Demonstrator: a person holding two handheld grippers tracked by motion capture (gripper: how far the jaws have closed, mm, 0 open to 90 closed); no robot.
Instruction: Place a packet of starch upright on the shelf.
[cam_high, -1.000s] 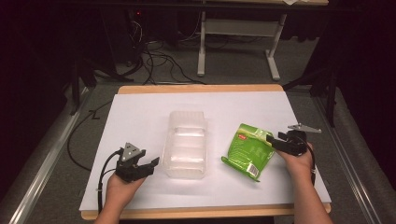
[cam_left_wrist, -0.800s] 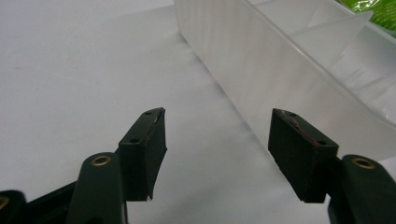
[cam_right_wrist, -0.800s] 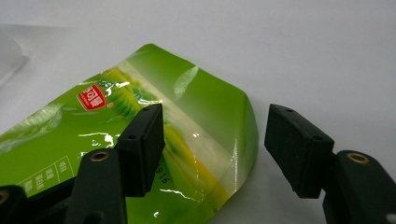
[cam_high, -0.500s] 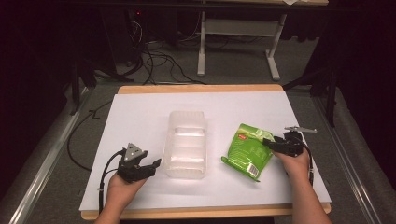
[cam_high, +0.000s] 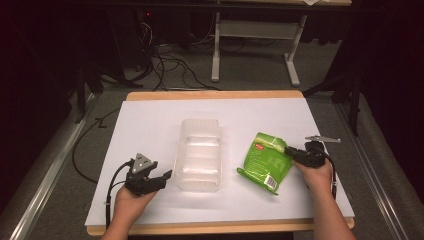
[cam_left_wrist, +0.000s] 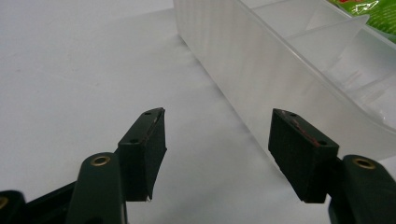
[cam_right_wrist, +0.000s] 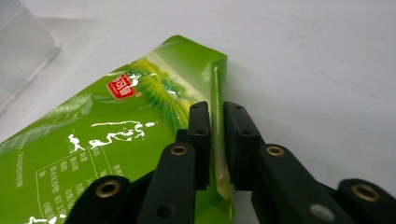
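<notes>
I take the clear plastic tray (cam_high: 199, 155) as my landmark; it sits near the middle of the white table sheet (cam_high: 150, 120), its long side running away from me, its compartments showing bare.

My right gripper (cam_high: 291, 151) is on the right of the tray, at the green snack bag (cam_high: 265, 161). Its jaws have just been closing, and in the right gripper view (cam_right_wrist: 215, 140) I see them pressed against the sealed side edge of the bag (cam_right_wrist: 116, 140), pinching that thin seam between the pads. The bag lies just to the right of the tray, apart from it, tilted so that its top corner points away from the tray and toward my right hand. Its right edge rides up a little where the jaws grip it.

My left gripper (cam_high: 162, 180) rests on the left of the tray, near its closest corner. In the left gripper view (cam_left_wrist: 217, 149) its jaws stand spread wide with nothing between them, the tray's frosted wall (cam_left_wrist: 261, 79) just beyond the far jaw.
</notes>
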